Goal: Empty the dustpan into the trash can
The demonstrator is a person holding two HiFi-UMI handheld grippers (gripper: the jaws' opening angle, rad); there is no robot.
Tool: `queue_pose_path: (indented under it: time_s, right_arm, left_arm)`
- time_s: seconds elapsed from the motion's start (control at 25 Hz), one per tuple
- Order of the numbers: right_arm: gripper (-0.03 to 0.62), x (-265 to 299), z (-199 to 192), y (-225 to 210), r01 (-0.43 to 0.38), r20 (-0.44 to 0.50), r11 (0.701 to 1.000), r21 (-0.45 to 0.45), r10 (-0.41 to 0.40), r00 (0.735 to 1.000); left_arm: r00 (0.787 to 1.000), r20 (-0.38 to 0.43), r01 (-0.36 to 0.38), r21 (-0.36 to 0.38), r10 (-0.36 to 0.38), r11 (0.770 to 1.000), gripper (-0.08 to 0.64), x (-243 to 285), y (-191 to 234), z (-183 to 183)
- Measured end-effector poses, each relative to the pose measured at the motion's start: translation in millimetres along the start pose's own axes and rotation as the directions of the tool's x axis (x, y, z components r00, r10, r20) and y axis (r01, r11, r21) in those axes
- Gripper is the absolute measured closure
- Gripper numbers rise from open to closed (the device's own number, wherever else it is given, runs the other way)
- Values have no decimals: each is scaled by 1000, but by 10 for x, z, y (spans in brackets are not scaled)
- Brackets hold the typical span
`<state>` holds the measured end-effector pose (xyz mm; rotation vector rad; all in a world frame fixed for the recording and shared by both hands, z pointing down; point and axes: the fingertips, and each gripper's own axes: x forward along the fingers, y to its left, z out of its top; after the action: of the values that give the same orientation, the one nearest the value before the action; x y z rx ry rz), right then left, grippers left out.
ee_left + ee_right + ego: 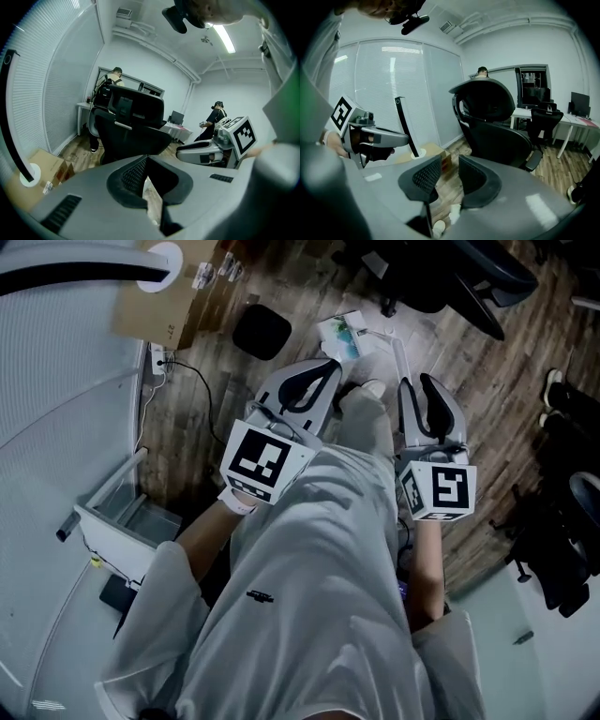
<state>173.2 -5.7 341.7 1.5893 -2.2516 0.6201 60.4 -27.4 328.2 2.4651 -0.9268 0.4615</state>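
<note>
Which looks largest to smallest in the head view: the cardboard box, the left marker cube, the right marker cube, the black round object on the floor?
1. cardboard box
2. left marker cube
3. right marker cube
4. black round object
The cubes are nearest the camera, so their real sizes are unsure.

The wooden floor (187, 442) carries a cardboard box (164, 301), a round black object (262, 331) and a cabled power strip (157, 359).
</note>
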Motion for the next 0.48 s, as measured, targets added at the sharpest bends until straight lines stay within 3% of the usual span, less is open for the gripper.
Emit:
queue_pose_path:
  time_s: [0.28,0.48]
  right_arm:
    - [436,276,-233,19,-34,-17,998,-44,33,999]
    - [380,453,-511,-47,-4,-74,998,-70,-1,997]
  left_arm:
    - [1000,-24,-7,-9,7,1000,554,105,154,-215]
    - [1000,-29,7,8,-6,1000,554,227,200,-329]
